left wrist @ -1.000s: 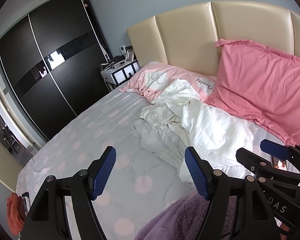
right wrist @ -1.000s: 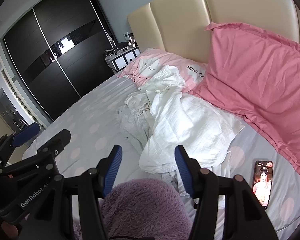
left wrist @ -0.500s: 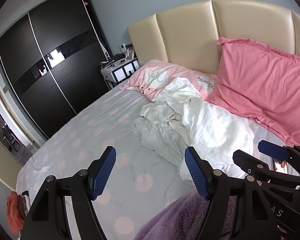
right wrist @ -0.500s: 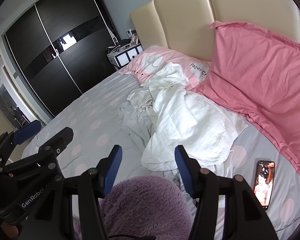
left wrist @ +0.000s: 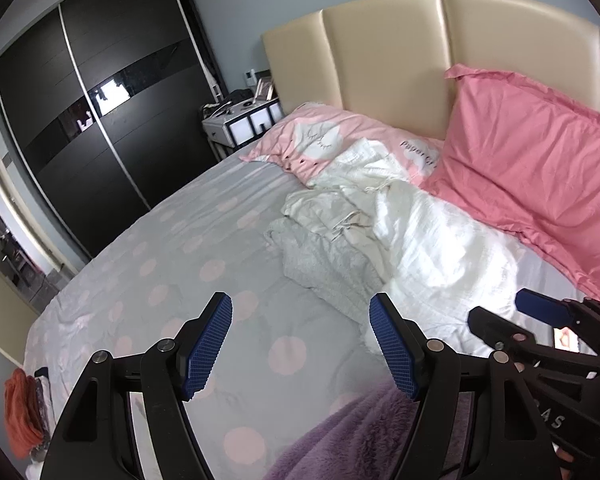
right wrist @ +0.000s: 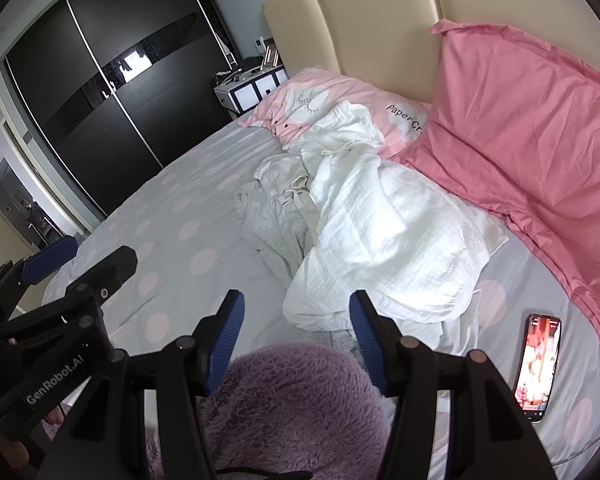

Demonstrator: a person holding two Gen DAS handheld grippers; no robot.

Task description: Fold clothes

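A heap of white clothes (left wrist: 420, 232) lies crumpled on the bed, with a grey knitted garment (left wrist: 324, 264) at its left edge; the heap (right wrist: 384, 232) and the grey garment (right wrist: 264, 228) also show in the right wrist view. A fluffy purple garment (right wrist: 292, 408) lies just under my right gripper (right wrist: 296, 336), which is open and empty above it. My left gripper (left wrist: 300, 344) is open and empty above the sheet, with the purple garment (left wrist: 352, 440) at its lower right. Each gripper shows in the other's view.
The bed has a grey sheet with pink dots (left wrist: 172, 264). A large pink pillow (left wrist: 540, 176) and a pink patterned pillow (left wrist: 332, 140) lean at the cream headboard (left wrist: 384, 60). A lit phone (right wrist: 538, 364) lies right. A black wardrobe (left wrist: 88, 120) and nightstand (left wrist: 240, 120) stand left.
Both grippers have shifted slightly, so the clothes heap sits a little differently in view. Both stay open and empty. Nothing on the bed has moved.
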